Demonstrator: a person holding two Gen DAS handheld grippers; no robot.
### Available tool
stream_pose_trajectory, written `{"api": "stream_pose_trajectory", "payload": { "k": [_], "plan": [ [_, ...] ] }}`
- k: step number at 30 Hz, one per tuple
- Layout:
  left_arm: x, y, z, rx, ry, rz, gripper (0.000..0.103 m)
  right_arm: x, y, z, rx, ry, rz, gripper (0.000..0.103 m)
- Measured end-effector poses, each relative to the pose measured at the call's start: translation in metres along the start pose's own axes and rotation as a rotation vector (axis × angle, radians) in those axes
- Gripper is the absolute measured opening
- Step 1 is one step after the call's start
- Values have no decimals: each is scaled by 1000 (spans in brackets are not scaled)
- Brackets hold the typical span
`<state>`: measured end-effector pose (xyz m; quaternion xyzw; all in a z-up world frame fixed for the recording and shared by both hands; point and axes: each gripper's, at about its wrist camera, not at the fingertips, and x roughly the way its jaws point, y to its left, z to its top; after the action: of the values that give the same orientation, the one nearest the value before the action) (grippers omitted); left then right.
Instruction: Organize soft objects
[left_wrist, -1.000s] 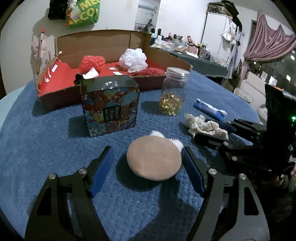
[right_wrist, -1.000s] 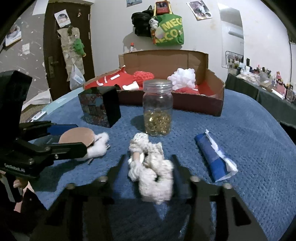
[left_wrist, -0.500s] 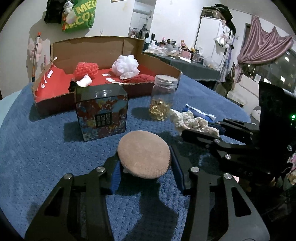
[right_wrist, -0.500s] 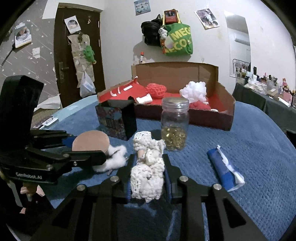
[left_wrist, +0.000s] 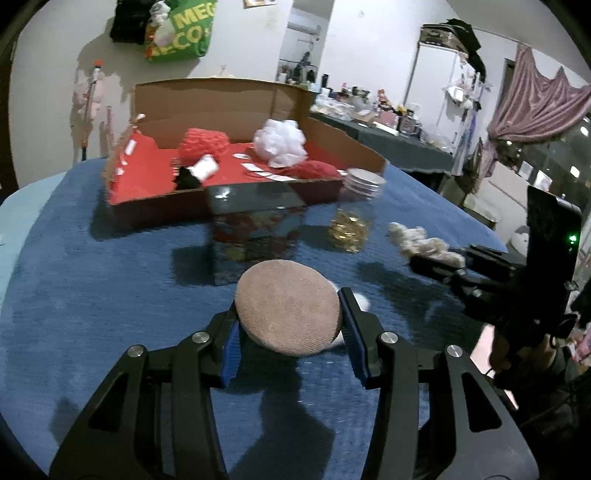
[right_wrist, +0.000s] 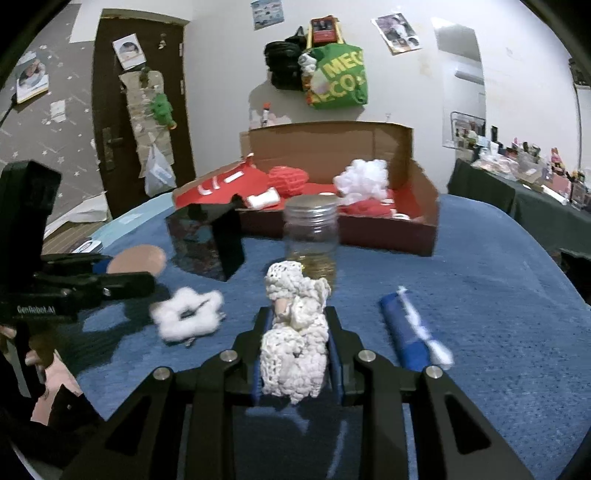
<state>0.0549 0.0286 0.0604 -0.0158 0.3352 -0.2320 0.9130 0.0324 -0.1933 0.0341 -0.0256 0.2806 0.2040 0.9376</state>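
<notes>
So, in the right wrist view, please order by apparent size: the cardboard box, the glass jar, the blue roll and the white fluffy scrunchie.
1. cardboard box, clearly largest, though farthest.
2. glass jar.
3. blue roll and white fluffy scrunchie: too alike to rank; both lie nearer the camera than the jar, so the jar's lead is unsure.

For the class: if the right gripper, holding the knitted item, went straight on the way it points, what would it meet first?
Most likely the glass jar, which stands directly beyond the cream knitted item held in the right gripper. Depth is hard to judge; it could touch the blue tablecloth first.
</notes>
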Motion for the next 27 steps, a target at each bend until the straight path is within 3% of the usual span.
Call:
{"api": "stream_pose_trajectory", "payload": {
  "k": [11,16,27],
  "plan": [
    [-1,53,11,-68,40,82,45,7,-36,13,37,54,-61,29],
    [5,71,22,-70,59,98,45,17,-50,25,60,86,-45,29],
    [25,93,56,-21,100,48,45,41,-73,57,59,129,20,29]
  ]
}}
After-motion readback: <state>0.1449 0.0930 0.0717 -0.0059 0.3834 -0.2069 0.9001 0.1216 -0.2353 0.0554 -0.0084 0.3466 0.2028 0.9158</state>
